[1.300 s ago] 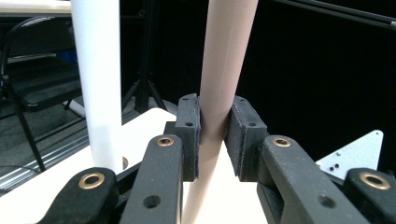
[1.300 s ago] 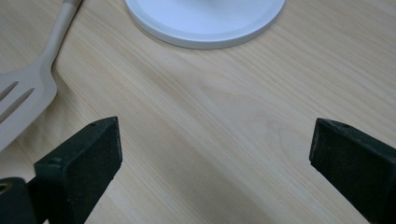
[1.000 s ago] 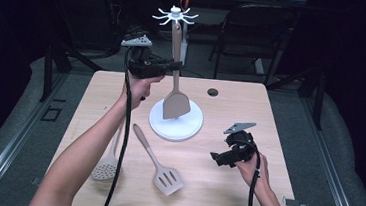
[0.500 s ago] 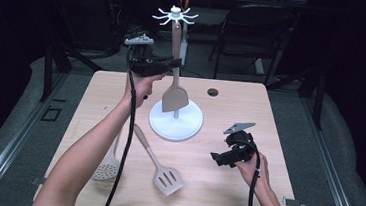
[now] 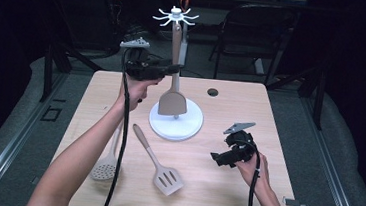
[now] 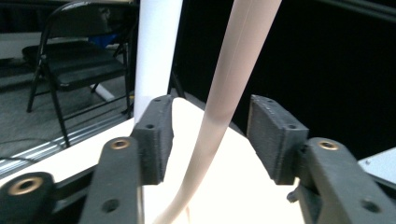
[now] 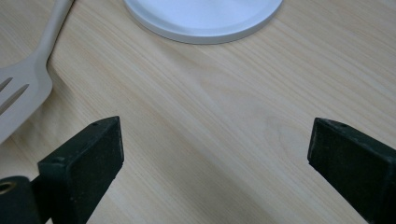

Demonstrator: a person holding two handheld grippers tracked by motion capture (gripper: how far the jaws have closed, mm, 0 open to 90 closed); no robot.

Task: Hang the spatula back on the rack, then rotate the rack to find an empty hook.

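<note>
One smooth beige spatula (image 5: 174, 89) hangs from the white rack (image 5: 174, 123) at the table's far side, its slim handle between the left gripper (image 5: 174, 70)'s jaws, which have just been opening and no longer press it, so the hanging looks done. Two more utensils lie near left, a slotted turner (image 5: 158, 165) and a round skimmer (image 5: 106, 165); the right gripper (image 5: 215, 157) rests near right, jaws wide and empty

Left gripper (image 5: 171, 70) raised, fingers (image 6: 154, 135) just opened, right gripper (image 5: 215, 157) low, fingers wide apart

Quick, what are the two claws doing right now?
Left gripper: jaws have just been opening, pads off the hanging spatula's handle between them.
Right gripper: wide open, holding nothing, over the table.
</note>
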